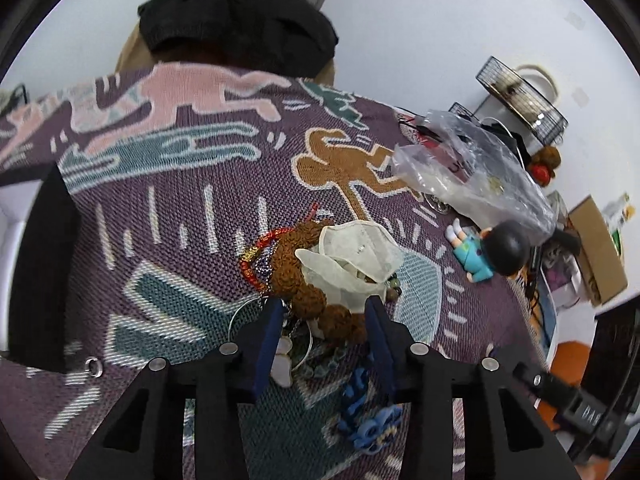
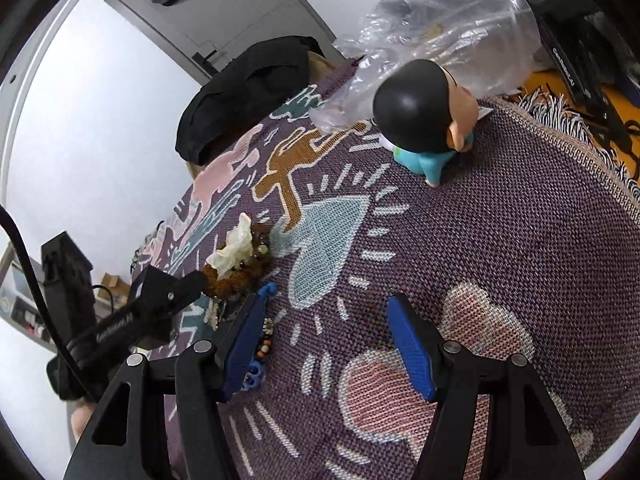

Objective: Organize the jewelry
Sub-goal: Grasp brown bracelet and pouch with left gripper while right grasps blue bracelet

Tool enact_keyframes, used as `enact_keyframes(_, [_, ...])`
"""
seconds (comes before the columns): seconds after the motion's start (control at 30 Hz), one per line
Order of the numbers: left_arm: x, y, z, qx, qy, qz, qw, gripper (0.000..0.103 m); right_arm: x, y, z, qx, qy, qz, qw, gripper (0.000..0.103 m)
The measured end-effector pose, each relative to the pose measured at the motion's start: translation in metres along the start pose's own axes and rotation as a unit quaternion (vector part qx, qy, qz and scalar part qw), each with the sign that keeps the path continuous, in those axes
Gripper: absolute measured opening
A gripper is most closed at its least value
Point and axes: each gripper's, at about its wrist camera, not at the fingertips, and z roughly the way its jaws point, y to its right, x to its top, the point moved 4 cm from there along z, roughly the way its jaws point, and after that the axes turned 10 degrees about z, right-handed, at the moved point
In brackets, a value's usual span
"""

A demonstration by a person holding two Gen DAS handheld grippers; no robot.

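Note:
A heap of jewelry lies on the patterned woven cloth (image 1: 168, 216): a cream organza pouch (image 1: 352, 256) holding beads, a brown fuzzy charm (image 1: 300, 276), a red bead bracelet (image 1: 260, 252), metal rings (image 1: 244, 312) and a blue beaded strand (image 1: 368, 412). My left gripper (image 1: 324, 316) is open, its fingers on either side of the brown charm, just below the pouch. My right gripper (image 2: 326, 312) is open and empty over bare cloth, right of the heap (image 2: 238, 256). A bead strand (image 2: 264, 340) lies by its left finger. The left gripper (image 2: 160, 300) shows in the right wrist view.
A toy figure with black hair and a teal outfit (image 1: 488, 252) lies right of the heap, also in the right wrist view (image 2: 424, 120). A crumpled clear plastic bag (image 1: 468, 168) sits behind it. A black garment (image 1: 236, 20) hangs at the far edge. Clutter and boxes (image 1: 596, 248) stand off the right edge.

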Motion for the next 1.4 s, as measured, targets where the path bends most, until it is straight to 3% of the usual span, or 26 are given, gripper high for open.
enact_keyframes(0.13, [0.002, -0.006, 0.007, -0.002, 0.001, -0.024, 0.9997, 0.033, -0.004, -0.001, 0.004, 0.003, -0.009, -0.003, 1.0, 0.066])
enact_keyframes(0.53, [0.017, -0.004, -0.037, 0.008, 0.052, 0.002, 0.9986, 0.031, -0.024, -0.019, 0.021, 0.006, -0.039, -0.034, 0.999, 0.066])
enact_keyframes(0.7, [0.021, 0.0, -0.061, 0.015, 0.074, 0.024, 0.9968, 0.031, -0.036, -0.03, 0.033, -0.004, -0.052, -0.058, 0.997, 0.066])
enact_keyframes(0.87, [0.019, 0.006, -0.085, 0.047, 0.089, 0.07, 0.9924, 0.03, -0.046, -0.045, 0.041, -0.013, -0.06, -0.087, 0.994, 0.066])
enact_keyframes(1.0, [0.016, 0.002, -0.104, 0.049, 0.097, 0.076, 0.9912, 0.03, -0.058, -0.062, 0.053, -0.02, -0.07, -0.118, 0.99, 0.066])
enact_keyframes(1.17, [0.013, 0.0, -0.127, 0.067, 0.11, 0.094, 0.9871, 0.03, -0.075, -0.077, 0.061, -0.057, -0.058, -0.174, 0.981, 0.066])
enact_keyframes(1.23, [0.012, -0.004, -0.132, 0.065, 0.111, 0.091, 0.9875, 0.03, -0.076, -0.077, 0.062, -0.07, -0.052, -0.181, 0.98, 0.052])
enact_keyframes(1.27, [0.011, -0.007, -0.134, 0.063, 0.112, 0.088, 0.9878, 0.03, -0.076, -0.077, 0.063, -0.075, -0.053, -0.184, 0.979, 0.036])
enact_keyframes(1.4, [0.011, -0.009, -0.149, 0.06, 0.127, 0.087, 0.9863, 0.03, -0.072, -0.075, 0.06, -0.069, -0.055, -0.181, 0.979, 0.029])
